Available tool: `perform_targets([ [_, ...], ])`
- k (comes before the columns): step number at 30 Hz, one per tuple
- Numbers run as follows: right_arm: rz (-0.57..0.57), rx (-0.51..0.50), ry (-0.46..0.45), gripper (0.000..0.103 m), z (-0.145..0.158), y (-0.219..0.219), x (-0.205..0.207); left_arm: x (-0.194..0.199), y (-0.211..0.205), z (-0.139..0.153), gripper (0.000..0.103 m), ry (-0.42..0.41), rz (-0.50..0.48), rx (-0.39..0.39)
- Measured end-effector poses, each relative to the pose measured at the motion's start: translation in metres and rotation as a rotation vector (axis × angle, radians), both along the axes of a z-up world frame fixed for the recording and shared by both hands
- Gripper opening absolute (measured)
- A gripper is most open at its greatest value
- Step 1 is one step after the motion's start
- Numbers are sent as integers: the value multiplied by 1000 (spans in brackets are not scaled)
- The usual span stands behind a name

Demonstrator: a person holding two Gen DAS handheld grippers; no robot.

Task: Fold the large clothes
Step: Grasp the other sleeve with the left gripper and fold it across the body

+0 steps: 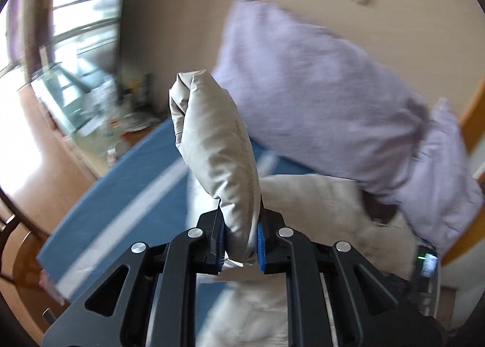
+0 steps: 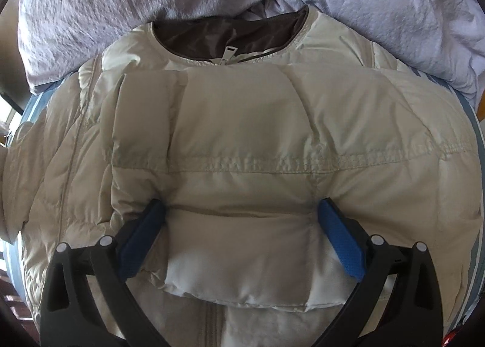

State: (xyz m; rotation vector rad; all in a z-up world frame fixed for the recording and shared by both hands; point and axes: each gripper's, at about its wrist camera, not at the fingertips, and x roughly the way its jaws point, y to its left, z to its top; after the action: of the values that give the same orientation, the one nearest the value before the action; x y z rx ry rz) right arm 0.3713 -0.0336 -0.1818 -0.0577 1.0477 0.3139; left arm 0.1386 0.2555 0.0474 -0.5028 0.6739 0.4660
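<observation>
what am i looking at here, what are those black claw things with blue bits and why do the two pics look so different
Those black claws are hand-held grippers: a person carries one in each hand, and each has two fingers lined with blue pads. A round fisheye camera sits on each gripper and looks forward along its fingers, so the two pictures are two viewpoints of one scene.

The left view shows the left gripper shut on a puffy cream sleeve, lifted above the blue striped bedsheet, with a lilac pillow behind.

The right view looks down on the cream quilted down jacket, which lies spread on the bed with its brown-lined collar toward the pillows. The right gripper is open, its fingers pressed into a folded part of the jacket.
</observation>
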Motion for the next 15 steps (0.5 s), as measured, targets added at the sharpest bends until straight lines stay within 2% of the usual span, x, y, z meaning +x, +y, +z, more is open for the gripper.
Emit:
perform_targets([
  [7,38,25,5,101,8,-11,-1,55,-84,8,15,-35,-189,-24],
  [15,81,22,-48,101,12,-34,-23,105,-169,-21,15,20,-370,-73],
])
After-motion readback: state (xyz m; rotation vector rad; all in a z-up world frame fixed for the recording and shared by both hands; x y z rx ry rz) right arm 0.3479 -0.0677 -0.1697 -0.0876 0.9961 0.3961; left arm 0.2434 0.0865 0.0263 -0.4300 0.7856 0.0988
